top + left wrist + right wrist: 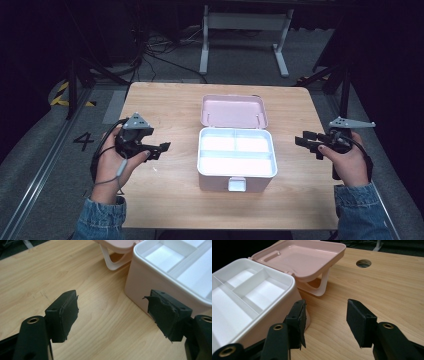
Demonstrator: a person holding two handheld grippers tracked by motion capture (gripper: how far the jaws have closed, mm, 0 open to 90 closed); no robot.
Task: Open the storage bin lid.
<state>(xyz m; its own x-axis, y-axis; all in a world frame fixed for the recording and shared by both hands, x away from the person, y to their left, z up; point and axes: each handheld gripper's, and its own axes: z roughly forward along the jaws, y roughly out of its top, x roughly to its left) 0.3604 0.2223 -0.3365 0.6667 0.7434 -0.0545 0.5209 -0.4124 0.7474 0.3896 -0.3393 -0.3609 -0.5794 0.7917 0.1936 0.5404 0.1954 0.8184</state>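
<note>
A: Left side? 
B: Left gripper [159, 149] near table's [165, 200] left edge, jaws apart, empty, pointing at the box.
A: Centre? 
B: Pink box [236, 172] mid-table, lid [233, 111] open toward far edge, white tray [236, 151] empty.
A: Right? 
B: Right gripper [306, 144] near right edge, jaws apart, empty.

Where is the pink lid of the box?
In the high view the pink lid lies flung open behind the white tray of the box, at the middle of the wooden table, between the left gripper and the right gripper.
</note>
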